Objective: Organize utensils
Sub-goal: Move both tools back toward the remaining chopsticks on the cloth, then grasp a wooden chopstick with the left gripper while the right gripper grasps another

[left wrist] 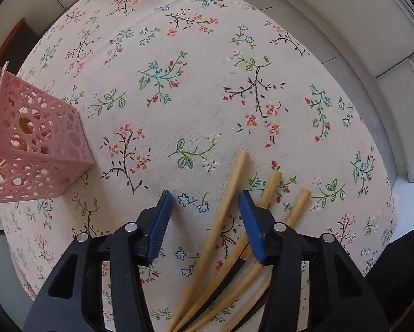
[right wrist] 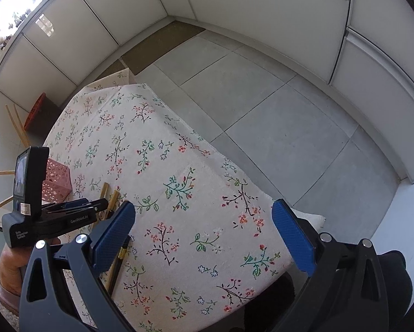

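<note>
Pointing straight down at the flowered tablecloth [left wrist: 195, 88], the left gripper [left wrist: 205, 202] hangs half spread over a fan of chopsticks [left wrist: 223, 210]. One stick runs lengthwise between the jaws, unpinched; the others lie under and beyond its right finger. The pink basket [left wrist: 41, 144] stands well left of the chopsticks. The right gripper [right wrist: 204, 218], farther from the chopsticks, hangs wide open and empty.

a: where's the left gripper [left wrist: 205, 197]?
b: pointing straight down, blue pads partly apart, nothing pressed between them; a hand [right wrist: 9, 262] grips its handle from below.
a: and the right gripper [right wrist: 204, 215]?
b: angled downward, jaws spread wide, holding nothing.
</note>
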Tool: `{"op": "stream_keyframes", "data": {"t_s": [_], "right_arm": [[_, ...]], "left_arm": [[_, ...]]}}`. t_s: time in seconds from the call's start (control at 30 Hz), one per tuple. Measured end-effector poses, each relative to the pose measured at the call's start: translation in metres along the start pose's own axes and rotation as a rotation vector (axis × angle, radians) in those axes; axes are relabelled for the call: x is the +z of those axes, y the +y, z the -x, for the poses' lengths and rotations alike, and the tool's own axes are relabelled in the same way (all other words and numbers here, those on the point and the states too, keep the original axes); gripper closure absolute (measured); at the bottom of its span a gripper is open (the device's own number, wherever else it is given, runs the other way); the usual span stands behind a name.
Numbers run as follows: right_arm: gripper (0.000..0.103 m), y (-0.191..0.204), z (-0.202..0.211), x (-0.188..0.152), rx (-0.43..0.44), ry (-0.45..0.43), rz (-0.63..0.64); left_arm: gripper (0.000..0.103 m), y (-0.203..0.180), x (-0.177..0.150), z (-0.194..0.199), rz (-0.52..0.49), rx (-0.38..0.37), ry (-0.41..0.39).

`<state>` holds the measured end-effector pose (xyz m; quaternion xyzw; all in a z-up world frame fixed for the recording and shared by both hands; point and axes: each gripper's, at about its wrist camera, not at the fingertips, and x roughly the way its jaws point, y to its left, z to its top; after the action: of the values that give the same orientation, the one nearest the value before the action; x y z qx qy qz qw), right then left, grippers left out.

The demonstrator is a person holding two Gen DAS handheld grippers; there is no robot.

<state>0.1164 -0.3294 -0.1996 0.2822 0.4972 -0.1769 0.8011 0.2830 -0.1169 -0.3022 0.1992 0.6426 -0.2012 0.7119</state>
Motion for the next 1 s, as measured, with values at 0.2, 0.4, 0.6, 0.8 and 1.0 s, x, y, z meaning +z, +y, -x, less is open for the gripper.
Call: {"op": "stream_keyframes", "data": {"t_s": [0.2, 0.4, 0.6, 0.8, 1.0], "right_arm": [[0.007, 0.022, -0.003, 0.011, 0.038, 0.034, -0.008], [0.007, 0.088, -0.030, 0.020, 0.128, 0.154, 0.043], [0.019, 0.152, -0.072, 0.007, 0.156, 0.290, 0.139], [0.021, 0.193, -0.110, -0.010, 0.033, 0.315, 0.223], [0.032, 0.212, -0.137, -0.027, -0.077, 0.297, 0.271]], "left_arm": [[0.095, 0.002, -0.001, 0.001, -0.017, -0.005, -0.029], [0.097, 0.032, -0.027, 0.026, 0.007, 0.027, -0.125], [0.097, 0.070, -0.072, 0.082, 0.087, -0.003, -0.257], [0.097, 0.100, -0.105, 0.112, 0.171, -0.012, -0.334], [0.097, 0.114, -0.123, 0.136, 0.207, -0.020, -0.383]]}}
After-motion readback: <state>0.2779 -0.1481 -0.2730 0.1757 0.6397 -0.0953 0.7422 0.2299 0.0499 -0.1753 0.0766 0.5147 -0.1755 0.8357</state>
